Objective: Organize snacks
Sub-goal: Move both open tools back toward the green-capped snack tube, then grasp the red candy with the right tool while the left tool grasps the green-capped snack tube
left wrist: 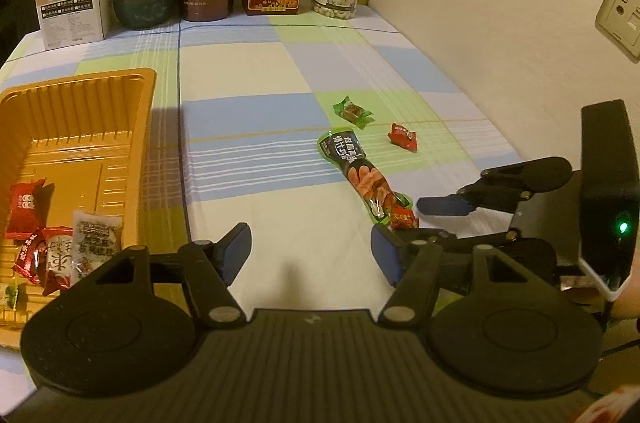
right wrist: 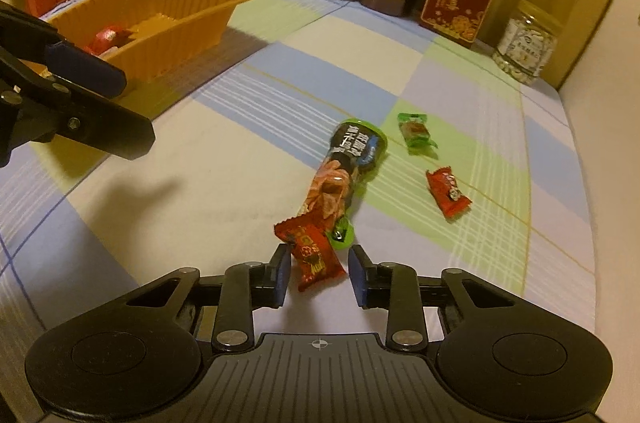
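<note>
Snacks lie loose on the checked counter (right wrist: 224, 207), and the nearest is a red candy (right wrist: 314, 253) sitting right between my right jaws. My right gripper (right wrist: 319, 275) has a blue pad on either side of it; the left pad looks to be at the wrapper's edge, the right pad stands a little clear, so the jaws are narrowed but not clamped, with the candy between them. Its long axis runs slantwise, from upper left to lower right in my right view, so the pads meet it across its narrow width, roughly. Its far end touches or overlaps the green tail of the sausage pack (right wrist: 344, 167), which stretches away from me toward the back of the counter. That contact is my worry: I judge a close could pinch the pack's tail along with the candy. My left gripper (left wrist: 310, 251) hovers with jaws apart and empty, beside the orange tray (left wrist: 120, 79) and farther from this candy than my right. Counting what is loose on the counter: two red candies, this one and another (right wrist: 448, 197) off to the right, one green candy (right wrist: 416, 135), one sausage pack. In the tray I make out about five wrapped pieces, but they overlap and one is cut off at the edge, so I cannot be sure.
</note>
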The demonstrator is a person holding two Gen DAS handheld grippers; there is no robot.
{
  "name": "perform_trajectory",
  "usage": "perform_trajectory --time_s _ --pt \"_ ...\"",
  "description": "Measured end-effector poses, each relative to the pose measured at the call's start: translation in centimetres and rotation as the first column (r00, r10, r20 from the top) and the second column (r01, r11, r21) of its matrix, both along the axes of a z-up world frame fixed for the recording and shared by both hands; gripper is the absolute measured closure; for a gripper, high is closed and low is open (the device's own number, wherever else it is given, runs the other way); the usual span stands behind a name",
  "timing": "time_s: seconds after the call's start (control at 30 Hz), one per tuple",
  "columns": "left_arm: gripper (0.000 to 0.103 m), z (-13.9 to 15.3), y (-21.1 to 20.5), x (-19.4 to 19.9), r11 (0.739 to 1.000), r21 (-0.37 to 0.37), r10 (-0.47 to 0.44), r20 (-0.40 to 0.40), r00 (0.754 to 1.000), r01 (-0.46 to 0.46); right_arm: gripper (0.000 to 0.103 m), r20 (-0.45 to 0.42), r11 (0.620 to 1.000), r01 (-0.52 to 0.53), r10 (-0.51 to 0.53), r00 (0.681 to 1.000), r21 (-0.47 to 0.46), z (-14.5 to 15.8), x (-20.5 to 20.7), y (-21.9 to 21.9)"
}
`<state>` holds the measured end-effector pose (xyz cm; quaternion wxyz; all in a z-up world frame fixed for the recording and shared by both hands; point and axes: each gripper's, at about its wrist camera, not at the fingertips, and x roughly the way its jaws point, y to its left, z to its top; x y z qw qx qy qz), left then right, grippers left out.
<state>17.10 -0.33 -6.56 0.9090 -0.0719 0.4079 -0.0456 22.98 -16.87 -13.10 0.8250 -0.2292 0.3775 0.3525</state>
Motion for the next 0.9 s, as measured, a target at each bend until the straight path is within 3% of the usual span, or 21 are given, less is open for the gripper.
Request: perform_trajectory --time_s 0.27,0.47,0.73,0.9 --pt "0.039 -0.2 -0.4 0.6 1.0 0.0 -0.002 -0.003 1.0 0.002 0.083 -0.014 1.0 0.021 -0.02 1.0 0.023 -0.1 -0.5 0.1" --pt "0.039 -0.3 -1.4 1.4 1.0 -0.012 -0.011 -0.001 1.0 0.011 0.083 -0.061 0.977 0.179 -0.173 0.983 0.113 1.7 -0.2 -2.8" --pt "0.039 -1.6 -3.5 4.2 0.998 -0.068 -0.009 -0.002 1.0 0.009 0.083 -0.116 0.876 0.442 -0.427 0.897 0.192 3.1 1.3 -7.4" --pt "0.045 -3.1 -4.8 6.6 0.996 -0.089 0.022 0.013 1.0 -0.02 0.083 -0.138 0.821 0.533 -0.515 0.846 0.203 3.0 1.6 -9.5"
